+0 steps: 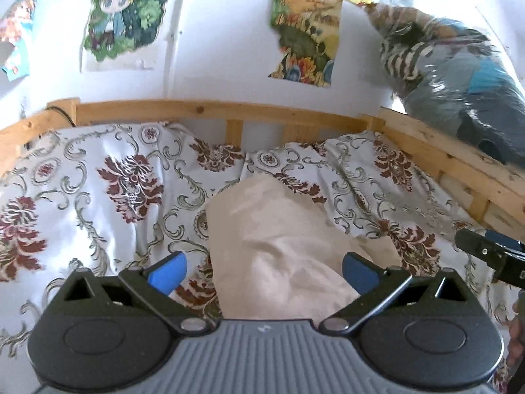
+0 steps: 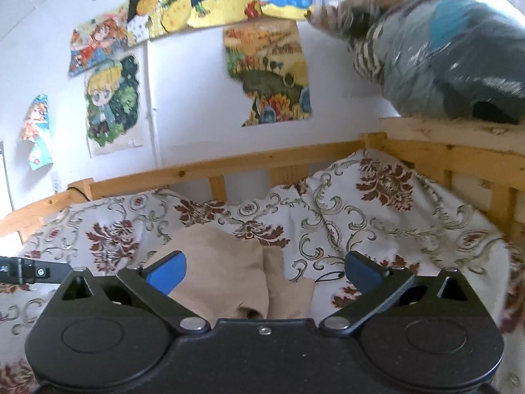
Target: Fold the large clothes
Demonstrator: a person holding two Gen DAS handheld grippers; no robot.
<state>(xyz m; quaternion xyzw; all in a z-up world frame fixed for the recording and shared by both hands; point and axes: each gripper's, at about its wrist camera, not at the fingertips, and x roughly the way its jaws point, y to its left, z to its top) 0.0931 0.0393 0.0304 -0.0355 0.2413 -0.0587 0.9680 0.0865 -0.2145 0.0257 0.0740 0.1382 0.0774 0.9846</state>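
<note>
The beige garment (image 1: 279, 256) lies bunched on the floral bedspread (image 1: 82, 190) of a wooden-framed bed (image 1: 210, 110), filling the middle of the left wrist view and running toward 12 o'clock from the left hand-held gripper (image 1: 264, 272). That gripper's blue pads stand spread wide, with cloth showing between them but not pinched. The right hand-held gripper (image 2: 264, 272) is likewise fully spread and grips nothing; in its view the garment (image 2: 223, 279) sits at about 11 o'clock of the gap, and a narrower flap reaches toward the centre. The cloth looks rumpled rather than squared, so the fold seems unfinished or loosely laid. The main risk from here is that a soft, thick layer slumps open once released, or that a pad closing low catches the bedspread along with the garment and drags both. A plastic-wrapped bundle (image 2: 443, 52) perched on the frame at 2 o'clock could be knocked by a wide swing.
</note>
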